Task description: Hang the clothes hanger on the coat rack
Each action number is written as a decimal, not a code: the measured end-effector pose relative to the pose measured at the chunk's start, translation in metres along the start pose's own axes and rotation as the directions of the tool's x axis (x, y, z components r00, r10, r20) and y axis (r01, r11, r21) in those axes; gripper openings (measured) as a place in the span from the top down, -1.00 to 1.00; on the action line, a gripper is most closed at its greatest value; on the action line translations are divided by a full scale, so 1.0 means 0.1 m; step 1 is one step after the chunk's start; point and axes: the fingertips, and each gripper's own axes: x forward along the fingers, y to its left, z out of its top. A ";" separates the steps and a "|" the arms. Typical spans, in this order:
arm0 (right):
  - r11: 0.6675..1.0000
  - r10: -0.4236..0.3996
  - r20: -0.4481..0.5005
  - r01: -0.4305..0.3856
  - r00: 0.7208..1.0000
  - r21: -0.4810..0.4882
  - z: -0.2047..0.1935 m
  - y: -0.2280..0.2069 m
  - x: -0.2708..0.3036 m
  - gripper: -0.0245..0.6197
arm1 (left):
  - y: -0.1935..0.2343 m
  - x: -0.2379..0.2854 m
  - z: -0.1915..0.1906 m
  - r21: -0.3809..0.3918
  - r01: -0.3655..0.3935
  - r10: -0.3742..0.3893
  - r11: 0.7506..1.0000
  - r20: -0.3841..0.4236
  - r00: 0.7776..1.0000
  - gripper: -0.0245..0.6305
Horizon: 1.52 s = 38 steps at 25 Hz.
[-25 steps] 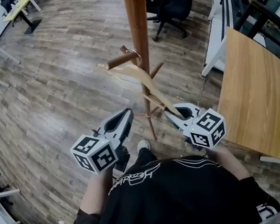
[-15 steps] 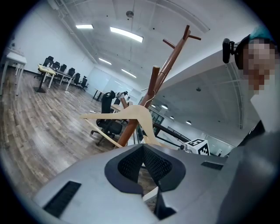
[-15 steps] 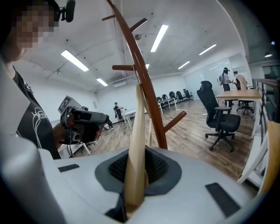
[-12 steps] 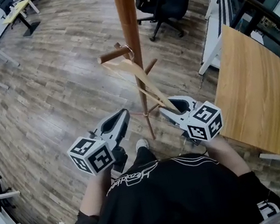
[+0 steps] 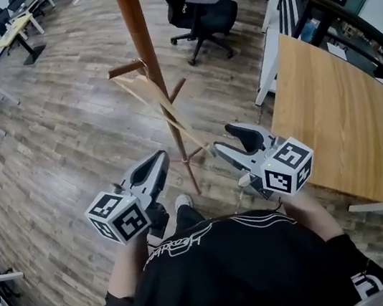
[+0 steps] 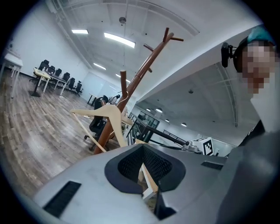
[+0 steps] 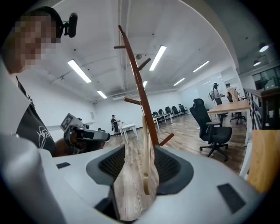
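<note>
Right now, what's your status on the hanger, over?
Left hand-held gripper shut, empty. Right hand-held gripper just opened; end of pale wooden clothes hanger between jaws, unclamped. Hanger hooked on peg of brown wooden coat rack. Nothing blocking.

The person wears a black T-shirt with white print, perhaps script lettering.

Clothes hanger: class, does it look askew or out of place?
Yes. The clothes hanger hooks over a peg of the coat rack but slants, its lower end between the jaws of the right gripper, which have just been opening.
</note>
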 end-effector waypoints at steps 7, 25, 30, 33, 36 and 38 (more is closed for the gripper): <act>0.993 0.107 0.043 -0.104 0.993 -0.058 0.02 0.54 -0.44 0.22 | -0.50 -0.33 -0.14 0.029 -0.022 0.021 0.999 0.062 0.998 0.90; 0.972 0.235 0.057 -0.234 0.970 -0.032 -0.09 1.86 -0.87 0.80 | -1.19 -1.39 -0.31 0.078 0.021 -0.030 0.997 0.120 0.992 0.90; 0.962 0.269 0.067 -0.271 0.961 0.027 -0.32 2.45 -0.83 0.80 | -1.23 -2.00 -0.54 0.056 -0.004 -0.002 0.998 0.114 0.994 0.90; 0.961 0.271 0.052 -0.273 0.961 0.036 -0.47 2.75 -0.87 0.80 | -1.30 -2.30 -0.64 0.057 -0.007 0.000 0.998 0.114 0.993 0.90; 0.961 0.270 0.064 -0.273 0.961 0.051 -0.58 2.96 -0.97 0.80 | -1.39 -2.48 -0.77 0.058 0.008 -0.014 0.998 0.107 0.994 0.90; 0.962 0.261 0.067 -0.265 0.963 0.059 -0.65 3.07 -1.03 0.80 | -1.45 -2.56 -0.85 0.062 0.026 -0.032 0.998 0.096 0.995 0.90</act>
